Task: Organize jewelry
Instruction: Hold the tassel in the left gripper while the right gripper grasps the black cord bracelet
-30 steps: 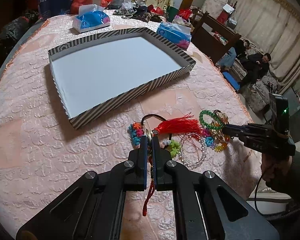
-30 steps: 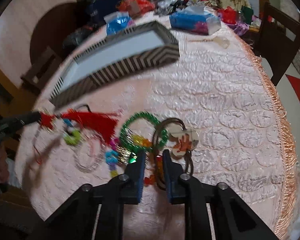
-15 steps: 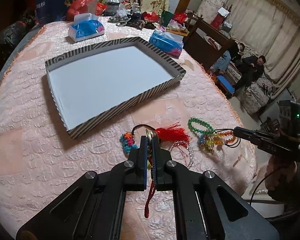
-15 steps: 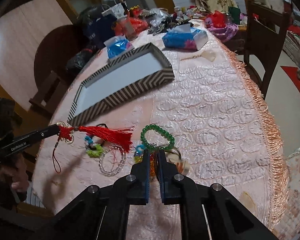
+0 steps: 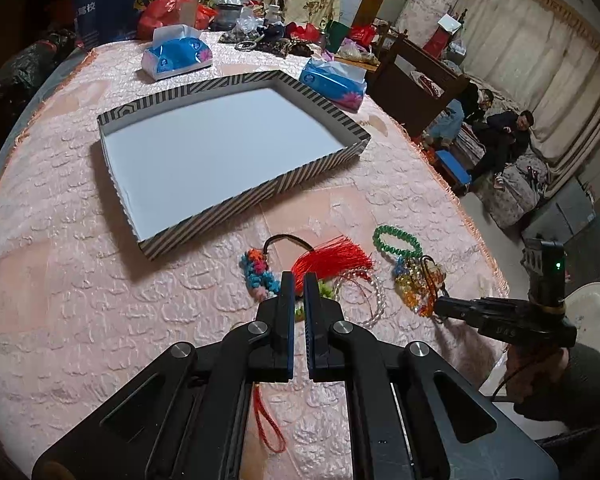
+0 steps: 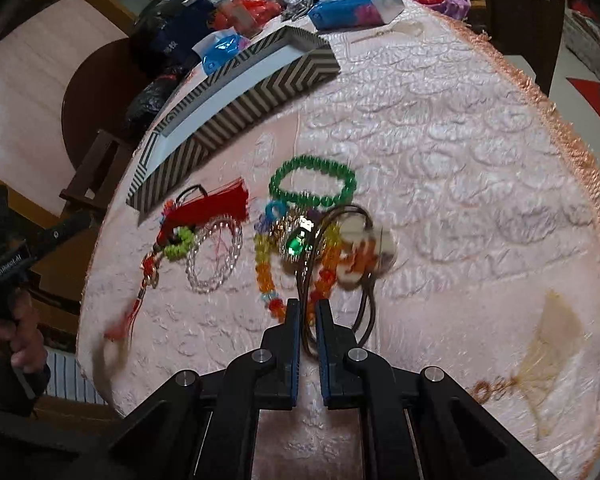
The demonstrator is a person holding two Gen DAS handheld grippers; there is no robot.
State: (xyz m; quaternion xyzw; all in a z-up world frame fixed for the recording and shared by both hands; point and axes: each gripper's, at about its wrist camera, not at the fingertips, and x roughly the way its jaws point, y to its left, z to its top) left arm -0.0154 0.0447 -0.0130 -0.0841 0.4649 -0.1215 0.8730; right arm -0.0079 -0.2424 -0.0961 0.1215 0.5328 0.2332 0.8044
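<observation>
From the left wrist, the left gripper (image 5: 298, 280) tilts steeply down, jaws clenched on the red tassel charm (image 5: 331, 258), its cord hanging below; the striped tray (image 5: 260, 196) lies beyond. From the right wrist, the right gripper (image 6: 308, 308) angles down likewise, pinching a dark cord (image 6: 311, 280) beside the bead pile (image 6: 296, 240).

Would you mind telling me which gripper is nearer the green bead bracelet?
Right. The right gripper sits just below the green bead bracelet, among neighbouring beads; the left gripper is farther off, by the red tassel.
</observation>
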